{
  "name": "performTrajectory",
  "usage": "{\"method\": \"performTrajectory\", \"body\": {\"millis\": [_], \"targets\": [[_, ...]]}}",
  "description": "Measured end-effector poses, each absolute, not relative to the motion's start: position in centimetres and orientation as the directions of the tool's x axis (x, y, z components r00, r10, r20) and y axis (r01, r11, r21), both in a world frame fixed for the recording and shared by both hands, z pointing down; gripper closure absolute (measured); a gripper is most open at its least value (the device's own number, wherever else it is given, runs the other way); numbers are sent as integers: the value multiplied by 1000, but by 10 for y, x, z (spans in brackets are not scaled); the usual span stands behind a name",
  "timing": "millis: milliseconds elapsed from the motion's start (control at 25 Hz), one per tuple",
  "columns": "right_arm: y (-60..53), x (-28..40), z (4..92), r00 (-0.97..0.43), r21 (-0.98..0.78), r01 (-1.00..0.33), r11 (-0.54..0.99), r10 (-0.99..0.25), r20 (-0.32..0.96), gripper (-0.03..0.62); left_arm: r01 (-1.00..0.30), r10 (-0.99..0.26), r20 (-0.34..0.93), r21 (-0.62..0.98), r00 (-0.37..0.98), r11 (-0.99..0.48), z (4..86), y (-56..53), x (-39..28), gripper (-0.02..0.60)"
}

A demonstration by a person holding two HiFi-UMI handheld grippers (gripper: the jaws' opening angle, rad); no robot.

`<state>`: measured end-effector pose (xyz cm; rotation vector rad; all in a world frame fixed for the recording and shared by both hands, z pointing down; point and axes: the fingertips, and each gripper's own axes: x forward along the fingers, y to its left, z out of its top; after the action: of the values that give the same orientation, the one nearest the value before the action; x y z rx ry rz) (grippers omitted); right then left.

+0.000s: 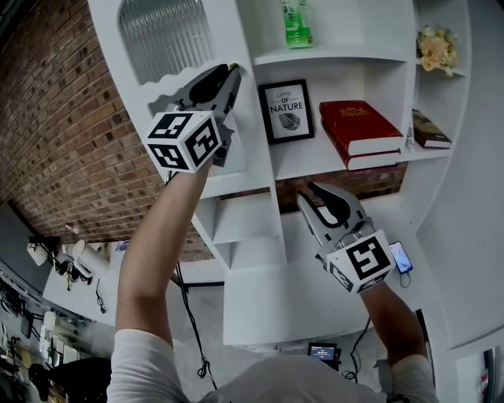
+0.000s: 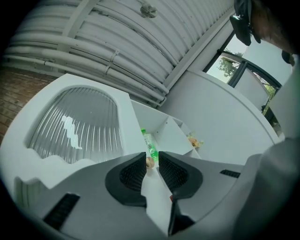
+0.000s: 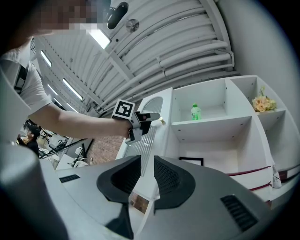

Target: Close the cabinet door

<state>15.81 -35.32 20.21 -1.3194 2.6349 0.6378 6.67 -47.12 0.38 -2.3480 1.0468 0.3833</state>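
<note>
The cabinet door (image 1: 165, 39) hangs open up and left of the framed print (image 1: 287, 110). Its ribbed glass pane stands upright, so the long axis is vertical. I judge the hinges to be on the side away from the print, with the free edge and small knob (image 2: 150, 162) pointing toward it.

My left tongs (image 1: 231, 79) are closed on that free edge right at the knob. The hold is thin, and I judge a quick push could let the edge slide out. If I keep pinching until the door seats, the inner jaw could get trapped against the shelf upright. A hard swing could also shake the green bottle (image 1: 297, 24) above the print.

Below and right of the print, my right tongs (image 1: 311, 195) hang with jaws apart, gripping nothing.
</note>
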Motion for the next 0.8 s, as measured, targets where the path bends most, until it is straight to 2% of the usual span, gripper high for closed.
{"method": "performTrajectory", "body": {"millis": [800], "targets": [[-323,129,206,-574,314,-812,492,-770,-279,496,-700,-531,-501,-241,683,-673,43,-402,5,512]]}}
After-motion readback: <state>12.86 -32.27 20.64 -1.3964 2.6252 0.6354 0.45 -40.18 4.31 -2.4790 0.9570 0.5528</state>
